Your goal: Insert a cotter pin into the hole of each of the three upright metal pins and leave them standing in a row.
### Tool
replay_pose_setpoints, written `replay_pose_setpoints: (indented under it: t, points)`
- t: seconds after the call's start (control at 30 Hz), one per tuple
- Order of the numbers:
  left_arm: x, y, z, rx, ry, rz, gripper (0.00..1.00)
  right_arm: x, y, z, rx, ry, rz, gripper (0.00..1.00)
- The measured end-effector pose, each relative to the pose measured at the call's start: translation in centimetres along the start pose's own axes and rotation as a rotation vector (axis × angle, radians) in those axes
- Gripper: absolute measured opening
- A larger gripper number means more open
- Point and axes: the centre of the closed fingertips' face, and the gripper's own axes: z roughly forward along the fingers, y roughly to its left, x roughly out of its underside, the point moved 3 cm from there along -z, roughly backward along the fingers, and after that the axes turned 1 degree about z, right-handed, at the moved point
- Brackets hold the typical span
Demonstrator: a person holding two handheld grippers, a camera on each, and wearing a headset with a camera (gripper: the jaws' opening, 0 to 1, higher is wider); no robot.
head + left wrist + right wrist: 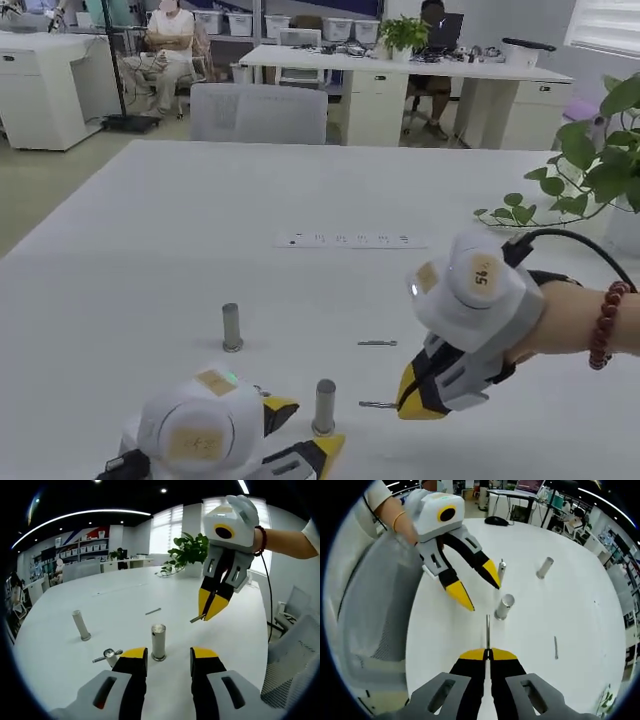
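Two upright metal pins stand on the white table: one (232,328) at the left, one (324,407) nearer me. The nearer pin (158,641) stands just ahead of my left gripper (167,652), which is open around it without touching. A third pin (107,655) with a cotter pin through its top sits beside the left jaw. My right gripper (488,652) is shut on a cotter pin (487,627), whose tip points at the nearer pin (504,607) from a short gap away. A loose cotter pin (377,343) lies on the table.
A power strip (350,240) lies flat mid-table. A potted plant (590,170) stands at the right edge, and a cable runs from the right gripper toward it. Chairs, desks and seated people are beyond the table's far edge.
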Motion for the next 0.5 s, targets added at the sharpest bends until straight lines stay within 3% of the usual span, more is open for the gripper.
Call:
replay_pose_setpoints:
  t: [0.27, 0.5]
  points:
    - [0.2, 0.6, 1.1, -0.025, 0.004, -0.019, 0.32, 0.3, -1.0, 0.8, 0.007, 0.027, -0.011, 0.03]
    - [0.1, 0.7, 1.8, -0.041, -0.006, 0.009, 0.28, 0.2, -1.8, 1.4, 0.011, 0.039, -0.011, 0.03]
